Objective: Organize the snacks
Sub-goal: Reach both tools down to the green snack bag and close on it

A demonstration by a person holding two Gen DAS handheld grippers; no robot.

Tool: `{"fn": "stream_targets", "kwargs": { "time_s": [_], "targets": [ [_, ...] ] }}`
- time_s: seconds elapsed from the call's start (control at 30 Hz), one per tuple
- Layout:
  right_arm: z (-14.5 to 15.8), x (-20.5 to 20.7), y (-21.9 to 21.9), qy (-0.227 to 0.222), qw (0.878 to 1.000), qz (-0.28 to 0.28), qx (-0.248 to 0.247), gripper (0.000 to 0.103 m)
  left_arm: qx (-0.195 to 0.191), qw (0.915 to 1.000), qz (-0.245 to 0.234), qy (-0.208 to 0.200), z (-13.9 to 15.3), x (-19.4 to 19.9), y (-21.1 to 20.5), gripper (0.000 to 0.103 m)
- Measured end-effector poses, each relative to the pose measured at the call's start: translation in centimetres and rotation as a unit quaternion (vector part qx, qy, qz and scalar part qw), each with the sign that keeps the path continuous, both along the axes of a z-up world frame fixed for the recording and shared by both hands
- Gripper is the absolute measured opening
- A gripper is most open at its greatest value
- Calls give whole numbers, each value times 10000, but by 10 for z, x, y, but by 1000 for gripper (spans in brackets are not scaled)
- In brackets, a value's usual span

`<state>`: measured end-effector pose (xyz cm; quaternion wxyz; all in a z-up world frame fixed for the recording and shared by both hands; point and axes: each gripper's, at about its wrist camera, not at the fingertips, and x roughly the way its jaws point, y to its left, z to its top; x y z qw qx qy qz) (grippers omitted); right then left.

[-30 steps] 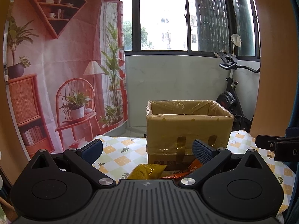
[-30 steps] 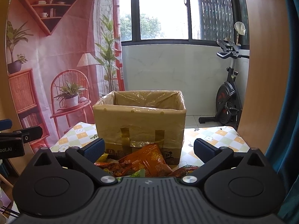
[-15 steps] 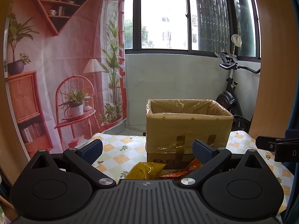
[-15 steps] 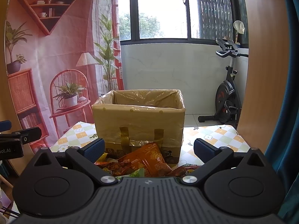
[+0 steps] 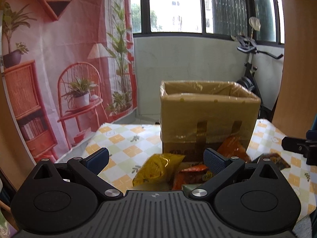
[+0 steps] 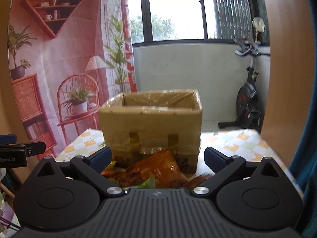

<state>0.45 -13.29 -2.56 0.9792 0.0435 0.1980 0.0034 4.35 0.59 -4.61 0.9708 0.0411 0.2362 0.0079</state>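
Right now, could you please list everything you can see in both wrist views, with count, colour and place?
Cardboard box: one, tan, open-topped, on the table.
Yellow snack bag: one, on the table before the box.
Orange snack bags: several, piled against the box front; exact count unclear.
Table: one, checked yellow-green-white cloth.
Printed backdrop: one, pink-red, left.
Exercise bike: one, black, far right by the window.
Left gripper: black with blue pads, open, above the snacks.
Right gripper: same, open.
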Motion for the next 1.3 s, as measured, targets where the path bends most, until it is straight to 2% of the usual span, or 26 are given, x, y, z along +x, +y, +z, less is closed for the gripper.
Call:
{"fn": "stream_targets", "kwargs": {
  "time_s": [0.13, 0.27, 0.4, 0.7, 0.83, 1.0, 1.13, 1.3],
  "targets": [
    [-29, 16, 0, 356, 9991, 208, 66, 95, -269, 9991, -238, 238, -21, 15, 9, 102],
    [-58, 29, 7, 646, 9966, 507, -80, 91, -530, 9971, -392, 368, -50, 26, 15, 98],
    [-83, 43, 14, 889, 9924, 798, -301, 89, -699, 9928, -525, 823, -75, 38, 12, 95],
    [-114, 62, 24, 1094, 9833, 1349, -541, 86, -763, 9846, -951, 1249, -107, 44, 2, 94],
    [-123, 64, 27, 1200, 9781, 1607, -551, 86, -779, 9821, -931, 1443, -115, 48, 2, 94],
    [-133, 66, 27, 1282, 9748, 1795, -319, 86, -1251, 9734, -1047, 1611, -125, 56, 10, 94],
    [-140, 70, 25, 1378, 9727, 1855, -193, 86, -1375, 9669, -1299, 1710, -132, 70, 9, 93],
    [-145, 72, 24, 1404, 9732, 1822, -94, 87, -1802, 9538, -1485, 1888, -141, 81, 13, 91]
  ]
}}
